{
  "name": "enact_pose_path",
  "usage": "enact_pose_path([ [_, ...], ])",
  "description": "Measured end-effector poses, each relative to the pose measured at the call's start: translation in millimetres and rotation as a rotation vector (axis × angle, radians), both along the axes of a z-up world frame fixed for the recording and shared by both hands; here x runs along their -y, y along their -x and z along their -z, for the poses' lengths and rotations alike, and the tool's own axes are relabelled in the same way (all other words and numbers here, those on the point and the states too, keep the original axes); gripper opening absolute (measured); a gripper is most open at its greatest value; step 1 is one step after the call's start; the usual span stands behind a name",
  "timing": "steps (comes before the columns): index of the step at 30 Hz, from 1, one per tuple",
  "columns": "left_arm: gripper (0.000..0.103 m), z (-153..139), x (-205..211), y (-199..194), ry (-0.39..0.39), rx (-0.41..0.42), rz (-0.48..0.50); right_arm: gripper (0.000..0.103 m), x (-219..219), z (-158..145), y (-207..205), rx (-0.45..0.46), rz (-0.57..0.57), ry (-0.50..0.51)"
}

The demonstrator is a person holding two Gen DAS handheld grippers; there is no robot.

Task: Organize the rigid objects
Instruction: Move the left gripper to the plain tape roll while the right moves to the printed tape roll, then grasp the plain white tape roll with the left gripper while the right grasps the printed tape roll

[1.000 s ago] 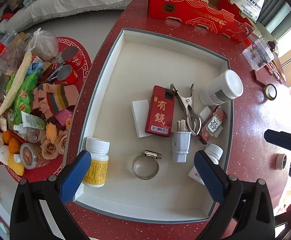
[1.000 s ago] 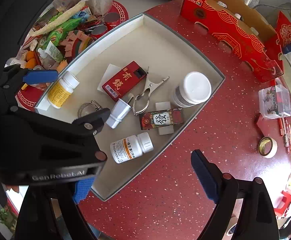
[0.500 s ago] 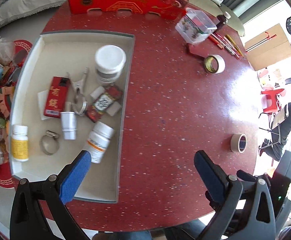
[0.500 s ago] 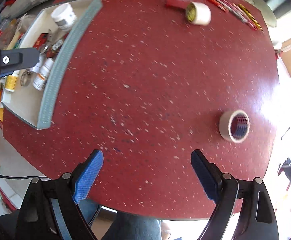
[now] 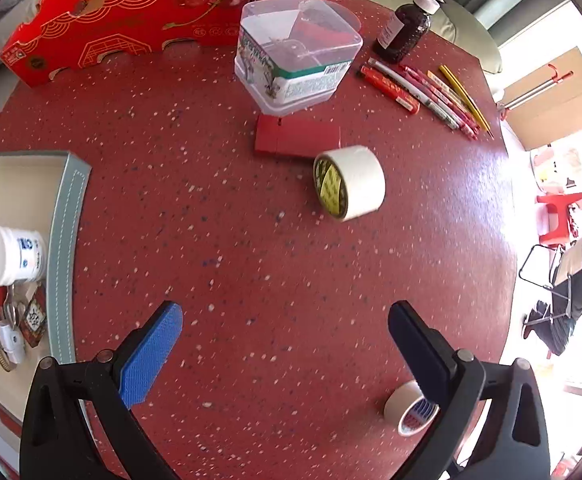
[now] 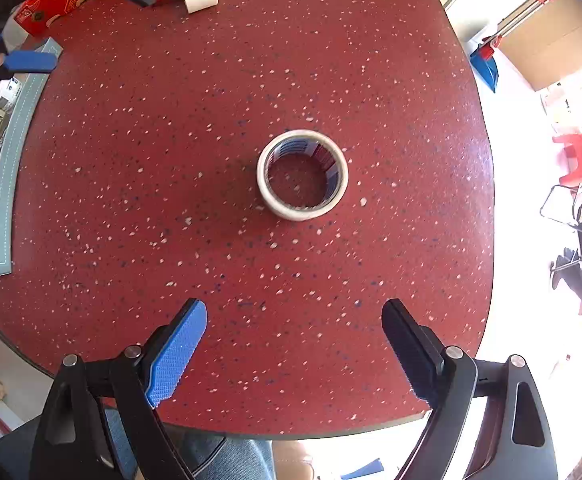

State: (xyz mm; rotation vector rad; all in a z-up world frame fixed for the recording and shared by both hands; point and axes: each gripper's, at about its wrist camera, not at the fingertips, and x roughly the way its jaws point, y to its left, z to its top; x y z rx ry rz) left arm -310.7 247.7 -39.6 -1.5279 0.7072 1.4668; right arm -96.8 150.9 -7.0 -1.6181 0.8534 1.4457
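Speckled red desk (image 6: 211, 128) fills both views, round-edged, with bright daylight washing out the room on the right side. Over it the right gripper (image 6: 294, 344) hangs with its fingers spread wide and nothing between them; ahead of it a small roll of masking tape (image 6: 302, 174) lies flat on the desk, hole upward, well apart from everything else. The left gripper (image 5: 285, 346) is likewise wide open and holds nothing. In front of it a larger cream tape roll (image 5: 349, 182) lies on its side, touching or just beside a flat red box (image 5: 297, 136). Behind that stands a clear plastic container (image 5: 297, 50), with a dark medicine bottle (image 5: 405, 30) and a row of pens (image 5: 427, 94) to its right, and an open red carton (image 5: 127, 32) to its left. At the left edge sits a white tray (image 5: 67, 240) holding a white jar (image 5: 13, 256) and other small items.
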Motion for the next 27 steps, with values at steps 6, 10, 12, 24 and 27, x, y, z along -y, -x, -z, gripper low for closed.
enact_pose_path([
  [6, 0.103, 18.4, -50.1, -10.0, 0.008, -0.060, -0.042, 0.090, -40.4, 5.3, 6.0, -0.005, -0.092, -0.053],
  [10, 0.103, 34.9, -69.0, -11.4, 0.028, -0.087, -0.075, 0.090, -62.8, 19.2, 23.7, 0.009, -0.158, -0.071],
  [12, 0.103, 45.1, -74.7, -11.3, 0.052, -0.090, -0.096, 0.090, -71.7, 29.7, 28.5, 0.008, -0.171, -0.065],
  [24, 0.102, 67.4, -93.4, -15.5, 0.159, -0.112, -0.019, 0.090, -80.7, 45.6, 23.0, -0.011, -0.175, -0.074],
  [27, 0.093, 61.5, -87.8, -18.7, 0.129, -0.133, 0.024, 0.090, -83.0, 48.8, 30.2, -0.010, -0.196, -0.079],
])
